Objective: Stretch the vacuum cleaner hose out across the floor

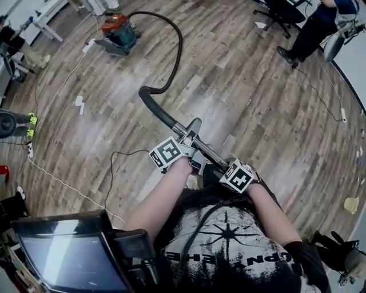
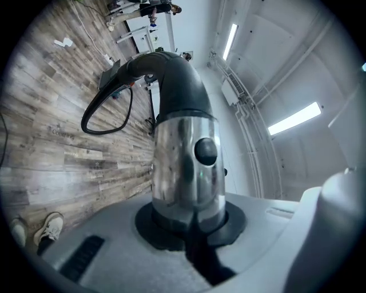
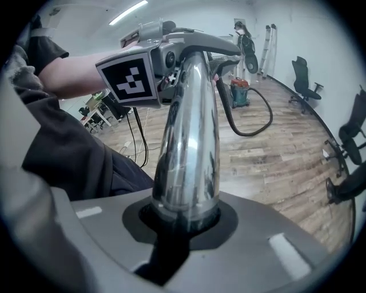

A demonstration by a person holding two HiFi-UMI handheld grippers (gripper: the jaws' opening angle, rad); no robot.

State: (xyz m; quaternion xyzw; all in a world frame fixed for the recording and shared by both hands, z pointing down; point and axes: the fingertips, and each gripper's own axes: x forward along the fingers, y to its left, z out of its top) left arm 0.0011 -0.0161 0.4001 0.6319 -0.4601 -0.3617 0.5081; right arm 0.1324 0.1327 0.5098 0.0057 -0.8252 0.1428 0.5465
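Note:
The red and green vacuum cleaner [image 1: 117,33] stands on the wood floor at the far left. Its black hose [image 1: 178,48] arcs away from it and curls back to a black bent handle [image 1: 150,100], which joins a chrome tube [image 1: 184,130]. My left gripper [image 1: 186,150] is shut on that chrome tube [image 2: 186,171] close to the handle. Farther down the same chrome tube [image 3: 189,143], near my body, my right gripper [image 1: 229,169] is shut too. The right gripper view shows the left gripper's marker cube [image 3: 131,77], the hose loop [image 3: 254,123] and the vacuum cleaner [image 3: 240,91] beyond.
A person [image 1: 314,26] and an office chair [image 1: 277,11] are at the far right. Thin cables [image 1: 63,183] trail over the floor on the left, and another cable [image 1: 320,94] on the right. A monitor [image 1: 68,252] sits at the lower left. Desks [image 1: 48,17] line the far left.

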